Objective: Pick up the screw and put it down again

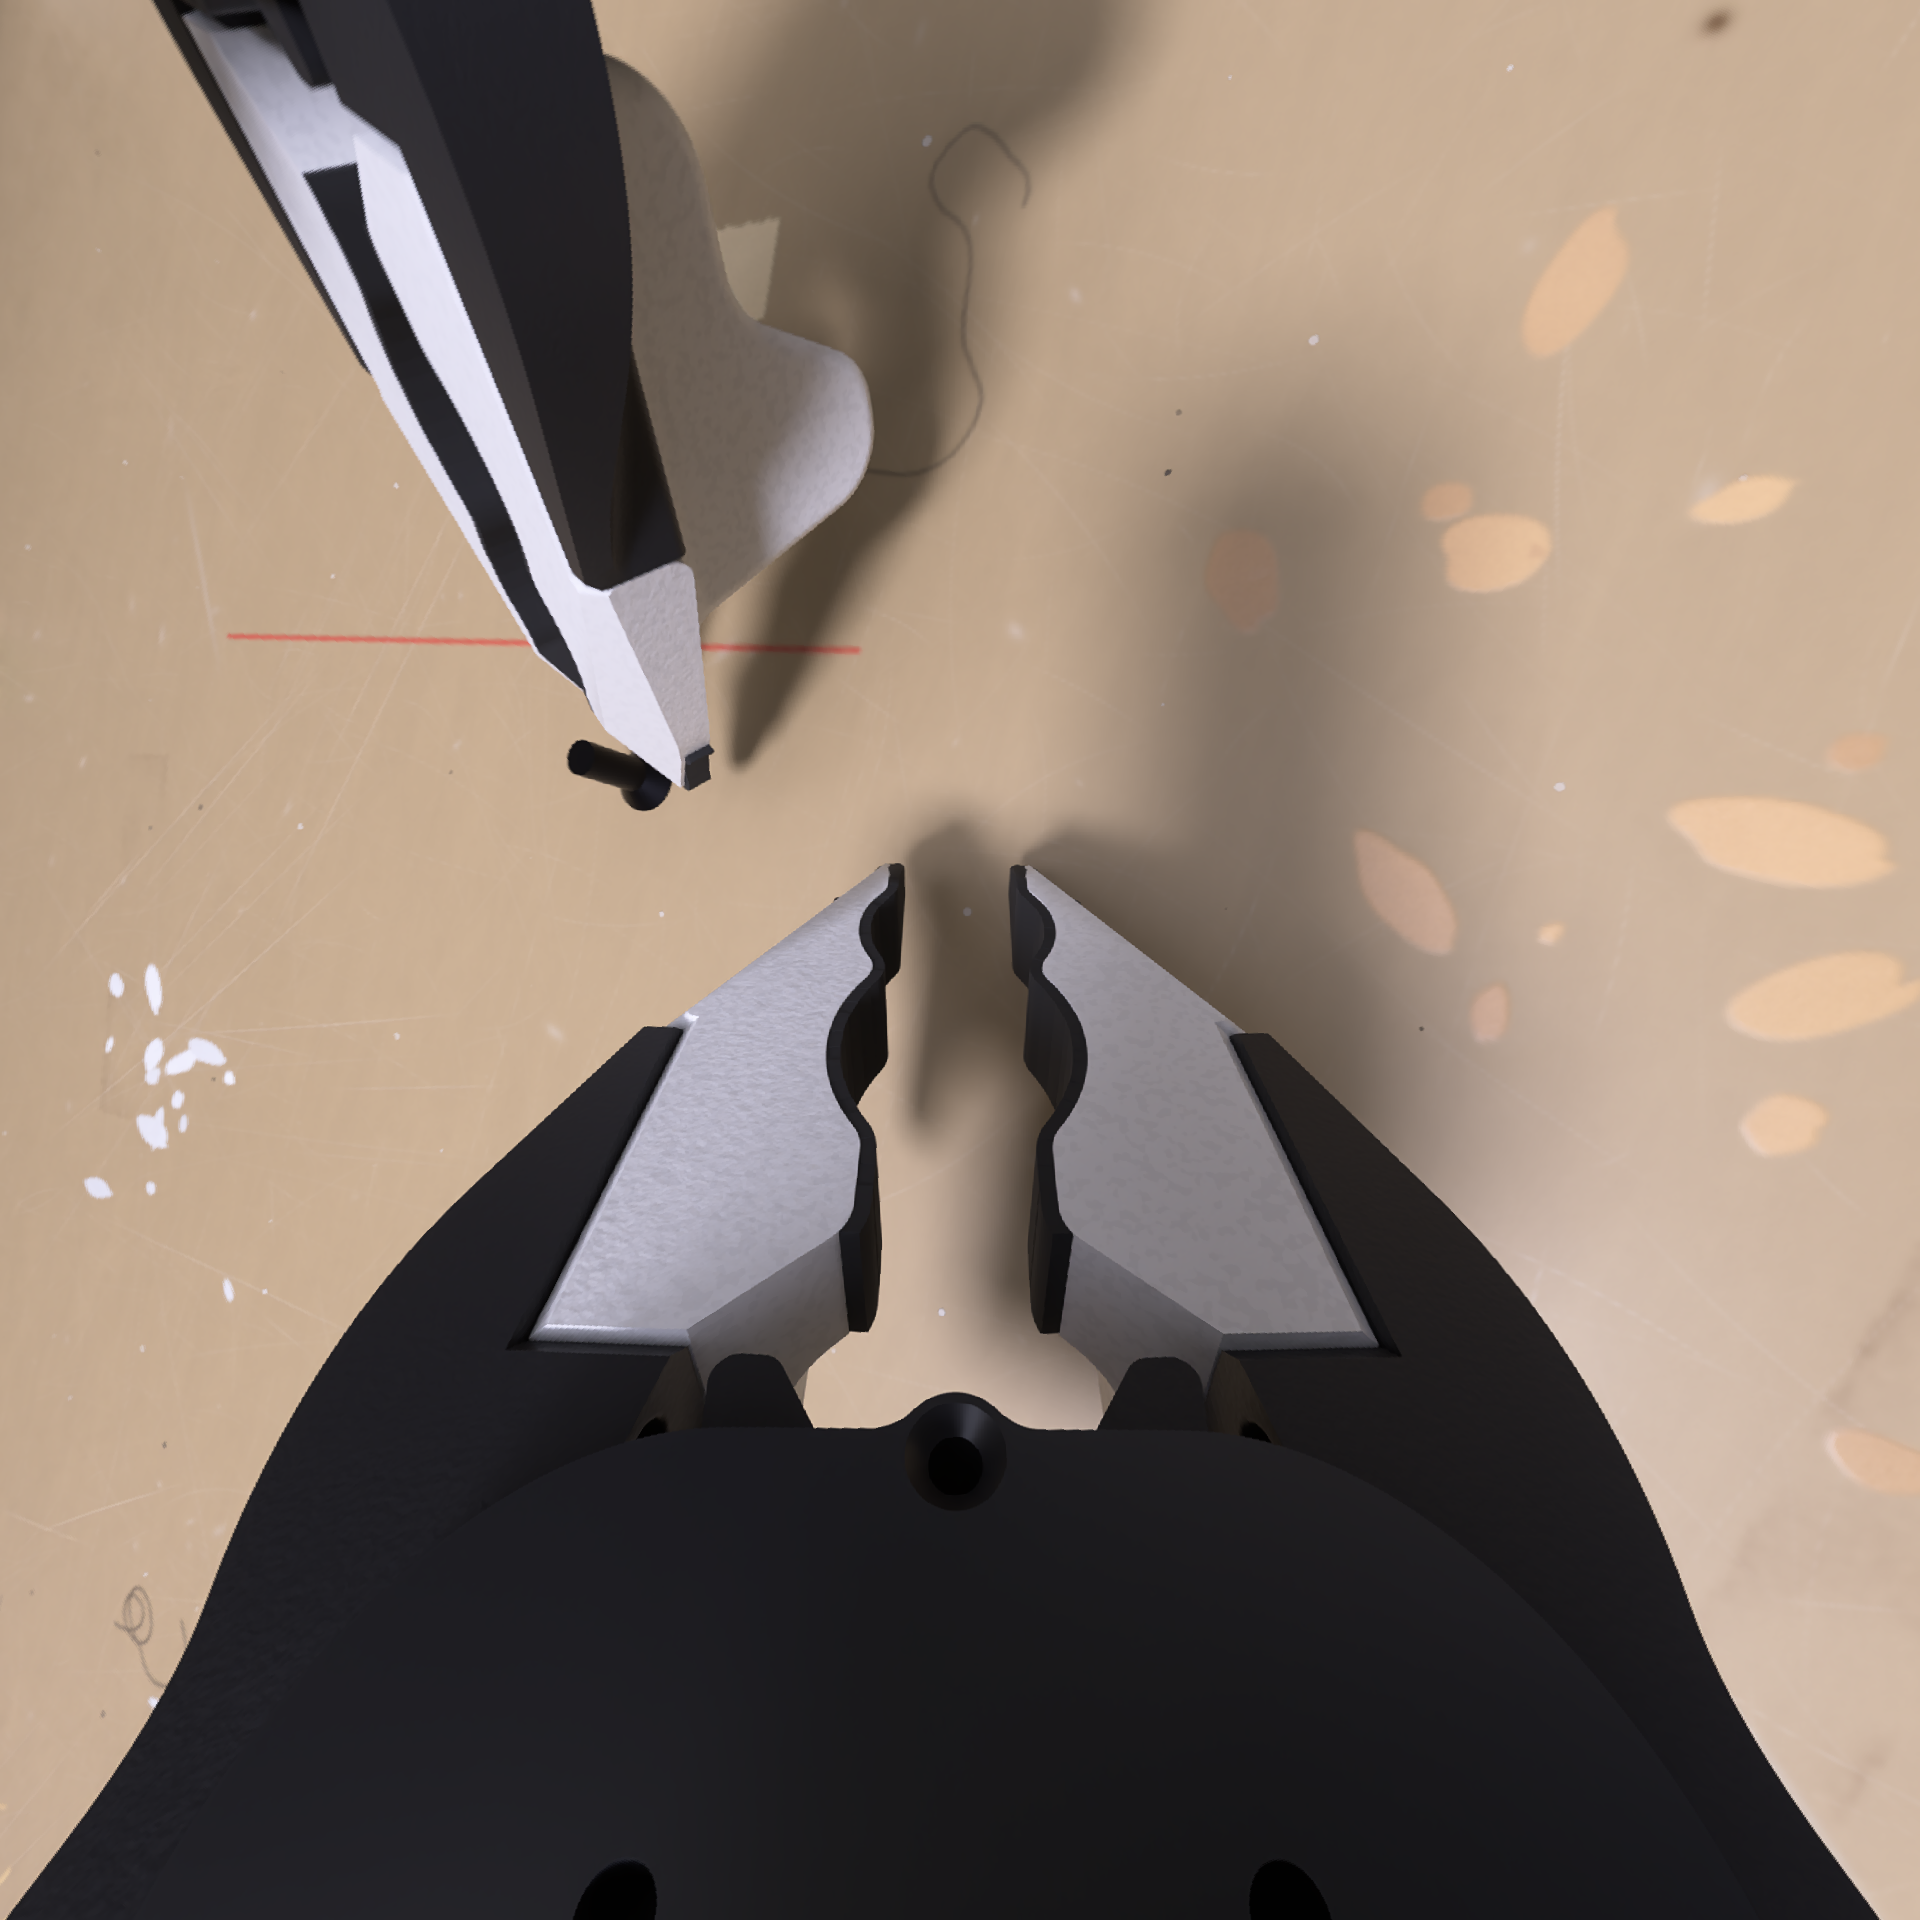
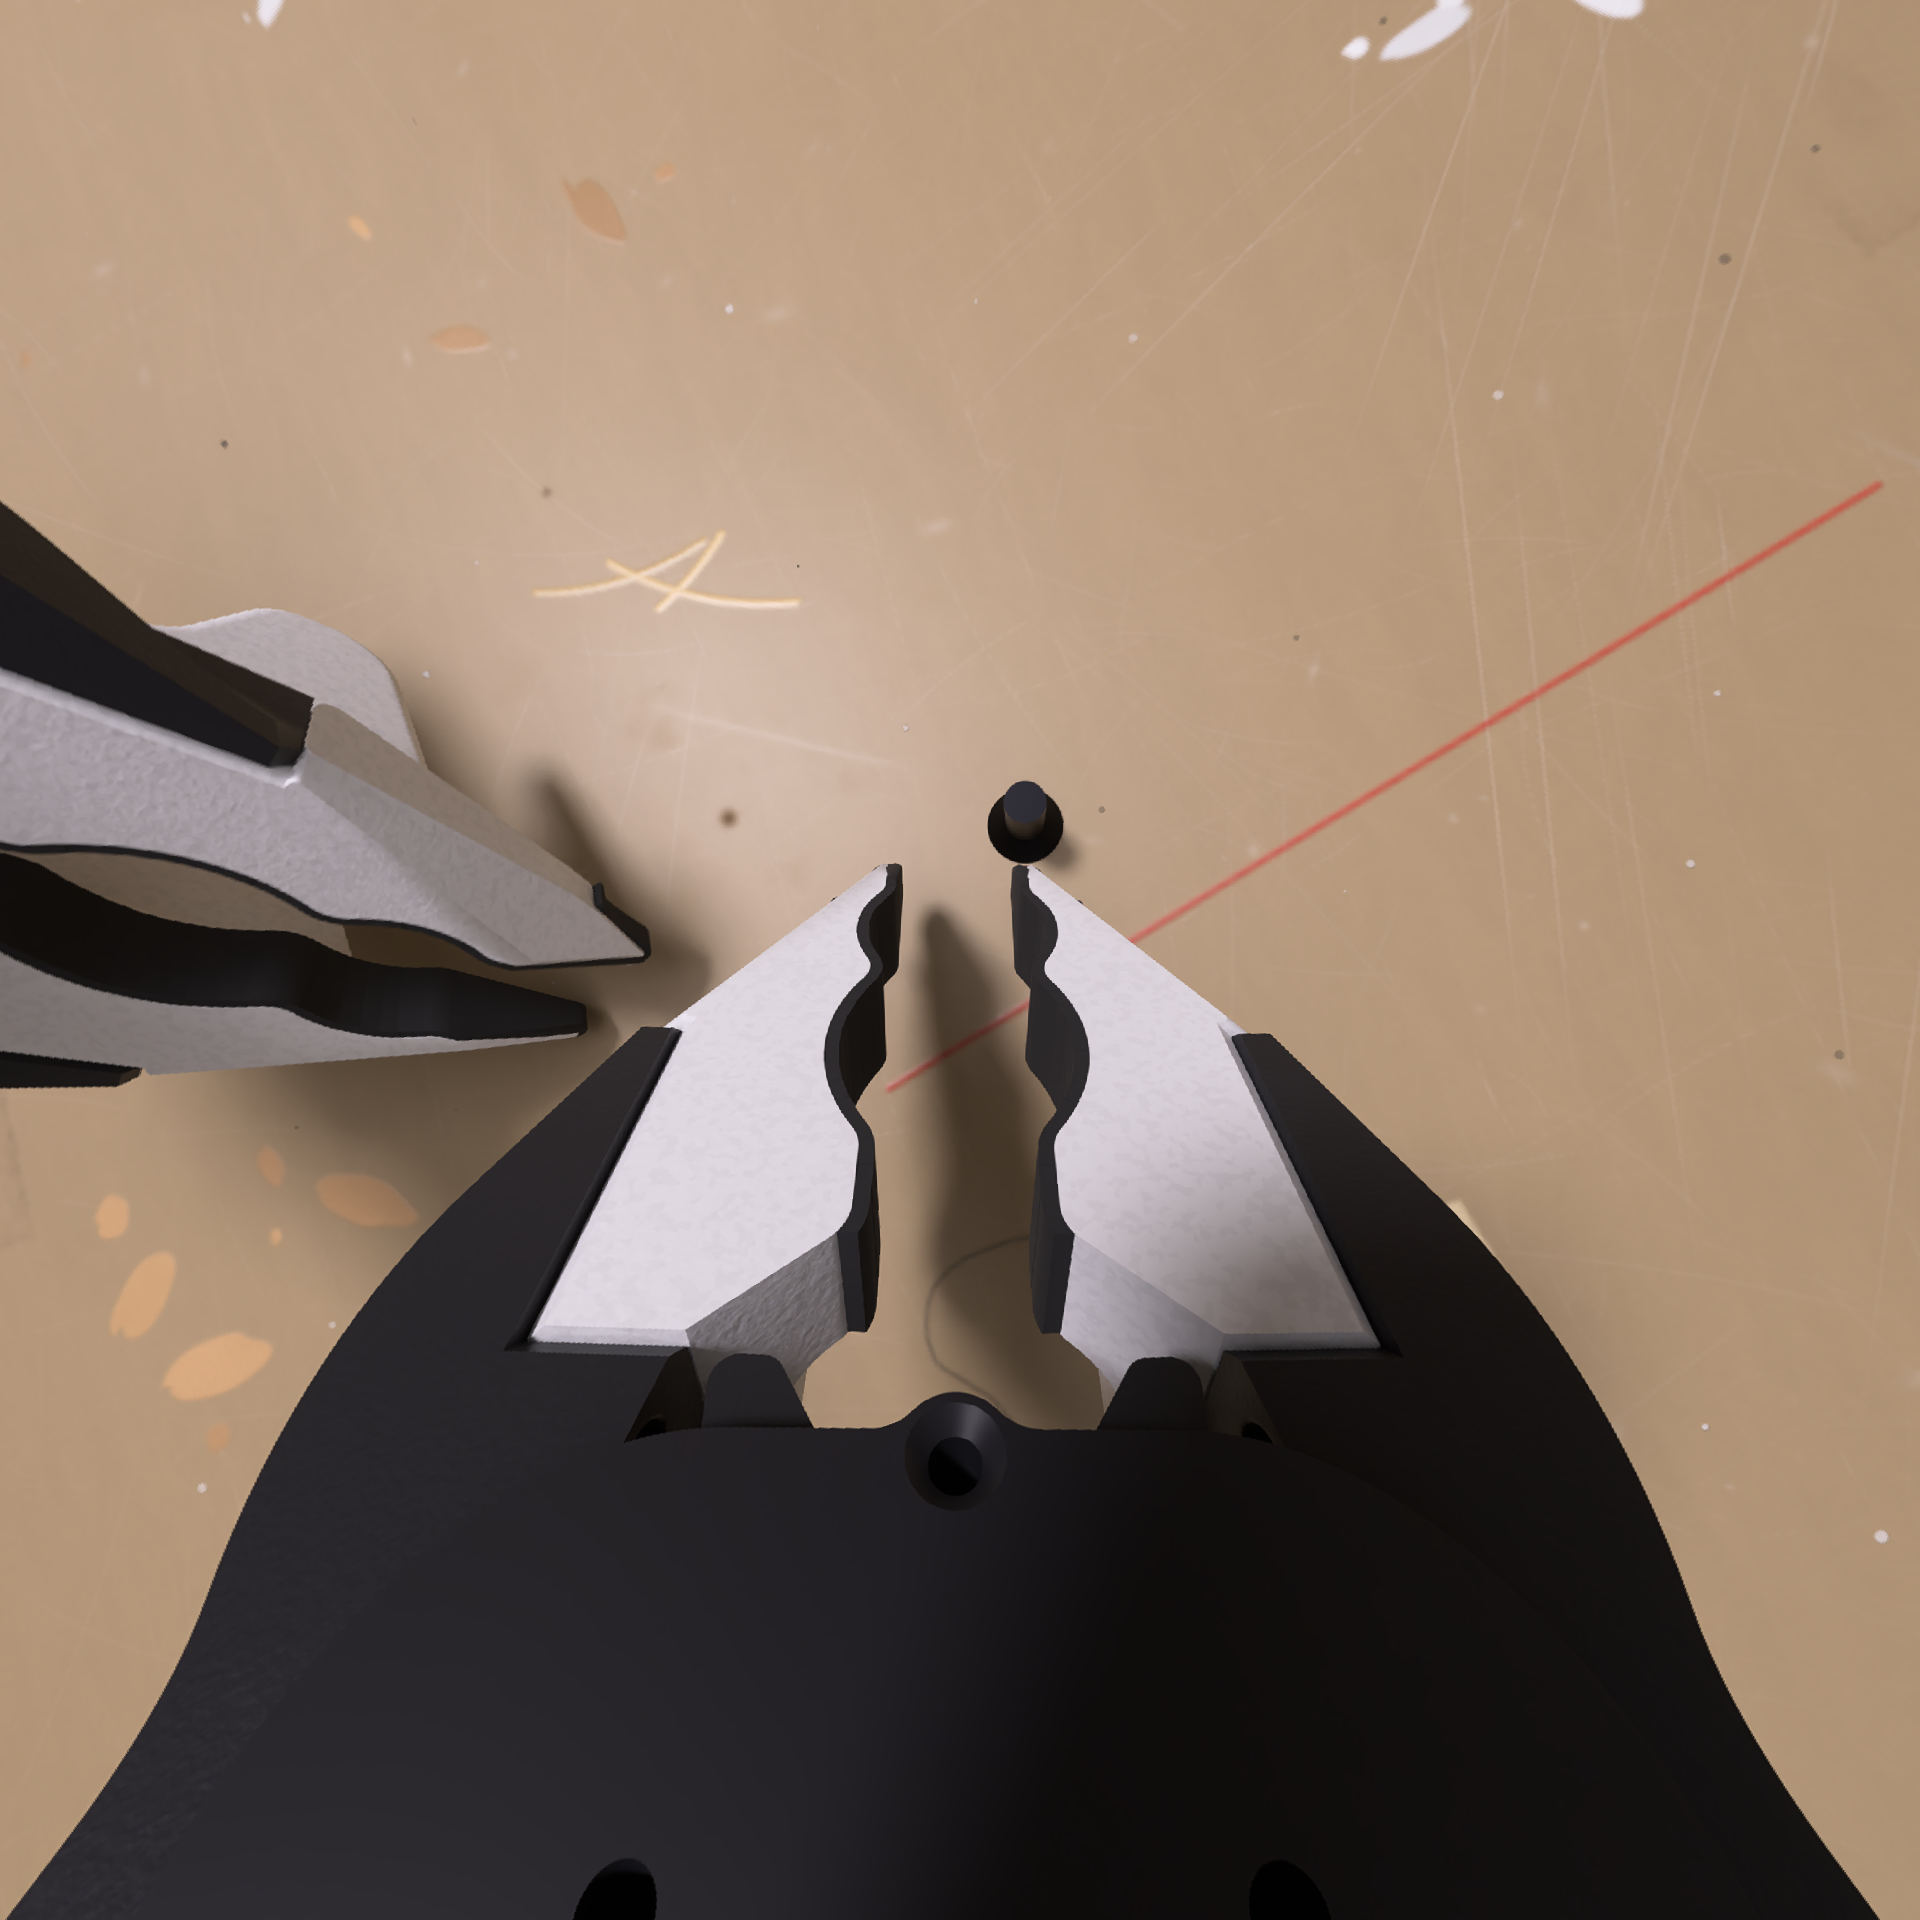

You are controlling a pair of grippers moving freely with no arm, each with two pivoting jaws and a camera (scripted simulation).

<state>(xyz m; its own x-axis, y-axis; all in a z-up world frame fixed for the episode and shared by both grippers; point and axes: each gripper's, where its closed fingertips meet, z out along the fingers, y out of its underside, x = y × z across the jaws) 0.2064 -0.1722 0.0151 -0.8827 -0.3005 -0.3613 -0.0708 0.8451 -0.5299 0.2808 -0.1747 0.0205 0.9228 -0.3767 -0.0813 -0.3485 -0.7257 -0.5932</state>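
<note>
A small black screw (image 2: pixel 1023 821) lies on the tan table (image 2: pixel 1143 416), just beyond the tip of my right gripper's right finger, outside the jaws. My right gripper (image 2: pixel 957 883) is low over the table, its jaws a narrow gap apart with nothing between them. In the left wrist view the screw (image 1: pixel 618 774) lies beside the right gripper's tip (image 1: pixel 691 764), which comes in from the upper left. My left gripper (image 1: pixel 957 883) is open by a narrow gap and empty, below and to the right of the screw. It also shows in the right wrist view (image 2: pixel 608 982).
A thin red line (image 2: pixel 1507 717) runs across the scratched table and passes under the right gripper. White paint flecks (image 1: pixel 166 1070) and pale orange patches (image 1: pixel 1777 842) mark the surface. A thin dark thread (image 1: pixel 966 312) lies farther off.
</note>
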